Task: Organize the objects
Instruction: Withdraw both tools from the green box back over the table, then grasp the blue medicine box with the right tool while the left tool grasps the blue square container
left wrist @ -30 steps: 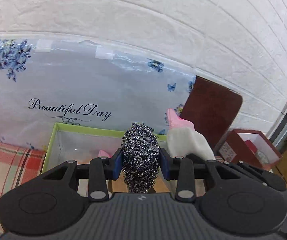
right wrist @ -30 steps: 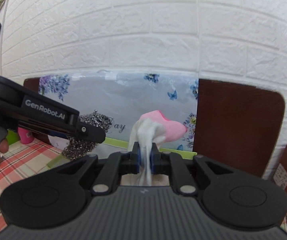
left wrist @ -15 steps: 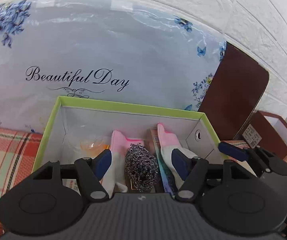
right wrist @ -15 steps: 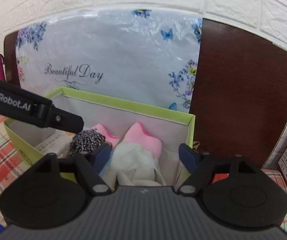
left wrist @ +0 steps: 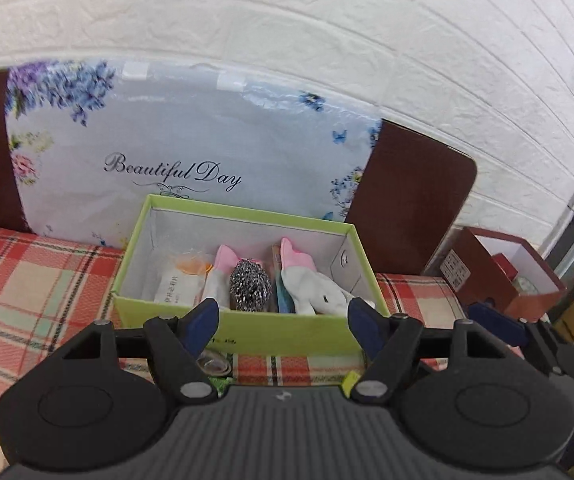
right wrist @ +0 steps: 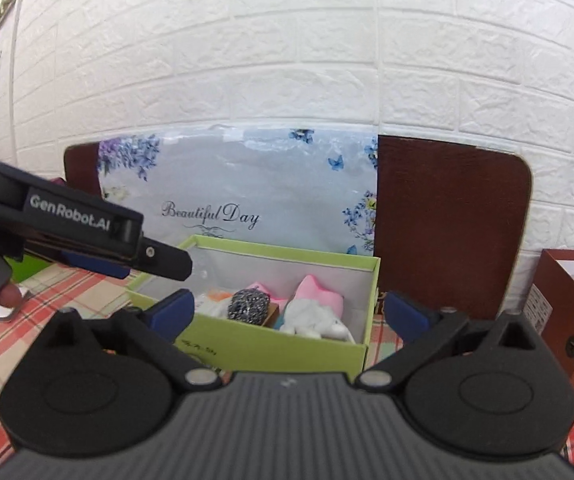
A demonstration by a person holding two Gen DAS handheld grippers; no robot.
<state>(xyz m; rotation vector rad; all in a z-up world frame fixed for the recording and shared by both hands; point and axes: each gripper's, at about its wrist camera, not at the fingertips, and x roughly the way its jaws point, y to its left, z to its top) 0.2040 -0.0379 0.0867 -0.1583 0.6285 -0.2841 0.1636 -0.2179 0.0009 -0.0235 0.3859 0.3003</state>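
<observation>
A green box [left wrist: 247, 336] [right wrist: 271, 350] stands on the plaid tablecloth. In it lie a steel wool scrubber [left wrist: 250, 285] [right wrist: 248, 306], a white-and-pink sock [left wrist: 311, 282] [right wrist: 314, 312], a second pink-tipped sock [left wrist: 220, 270] and a white packet [left wrist: 177, 283]. My left gripper [left wrist: 283, 322] is open and empty, just in front of the box. My right gripper [right wrist: 287, 312] is open and empty, also in front of the box. The left gripper shows from the side in the right wrist view [right wrist: 87, 240].
A floral "Beautiful Day" board [left wrist: 191, 152] and a brown board [left wrist: 411, 200] lean on the white brick wall behind the box. A brown open box [left wrist: 511, 276] [right wrist: 567, 312] stands at the right. Small items [left wrist: 215, 364] lie on the cloth before the green box.
Both grippers opened and dropped the scrubber and the sock into the green box, then pulled back and up from it. The jaws now stand wider.
</observation>
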